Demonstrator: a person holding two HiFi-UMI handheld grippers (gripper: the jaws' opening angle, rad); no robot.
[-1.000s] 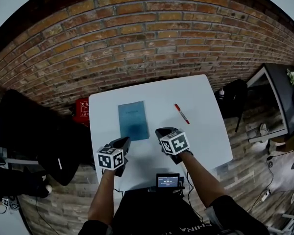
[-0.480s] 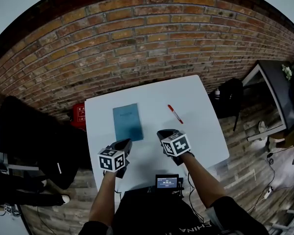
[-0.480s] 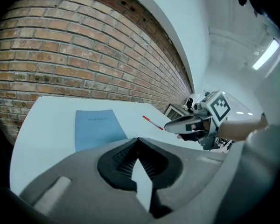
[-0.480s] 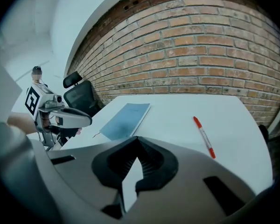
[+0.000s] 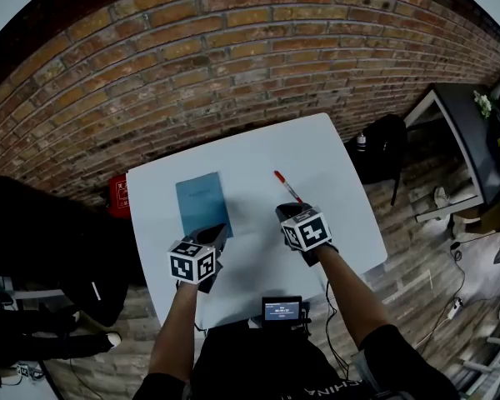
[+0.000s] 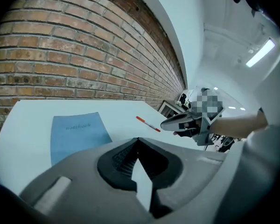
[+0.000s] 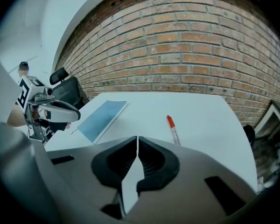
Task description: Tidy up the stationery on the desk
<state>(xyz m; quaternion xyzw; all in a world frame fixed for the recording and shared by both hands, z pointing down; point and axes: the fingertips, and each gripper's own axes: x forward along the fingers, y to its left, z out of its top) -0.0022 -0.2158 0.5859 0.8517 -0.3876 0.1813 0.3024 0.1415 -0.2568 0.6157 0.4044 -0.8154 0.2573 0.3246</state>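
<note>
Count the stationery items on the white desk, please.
2. The notebook lies on the left part of the desk; the pen lies to its right. No other shows, but a small one could be hidden near the front edge.

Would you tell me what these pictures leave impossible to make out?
Screen, head view: readout too small.
Pen, right gripper view: near end hidden by the right gripper.
Notebook, left gripper view: near edge hidden by the left gripper.
</note>
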